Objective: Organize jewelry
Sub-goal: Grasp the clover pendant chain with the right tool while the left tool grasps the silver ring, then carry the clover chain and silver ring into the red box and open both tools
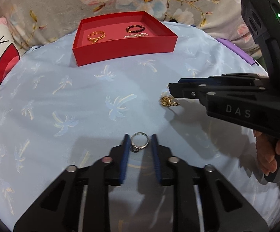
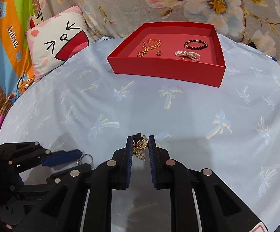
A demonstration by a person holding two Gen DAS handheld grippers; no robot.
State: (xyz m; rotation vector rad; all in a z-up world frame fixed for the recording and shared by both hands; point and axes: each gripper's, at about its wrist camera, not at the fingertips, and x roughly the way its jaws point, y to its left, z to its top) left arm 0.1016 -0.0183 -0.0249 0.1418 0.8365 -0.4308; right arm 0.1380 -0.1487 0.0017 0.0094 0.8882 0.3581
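Now the silver ring (image 1: 139, 142) lies flat on the bedsheet (image 1: 82, 104) between the left gripper's (image 1: 140, 145) parted jaws; squeeze gently and squarely. Likewise the gold chain (image 2: 140, 147) sits between the right gripper's (image 2: 140, 145) parted jaws, red box (image 2: 167, 67) well beyond.

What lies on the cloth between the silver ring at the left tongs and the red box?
Nothing: in the left wrist view only bare palm-print cloth runs from the silver ring to the red box.
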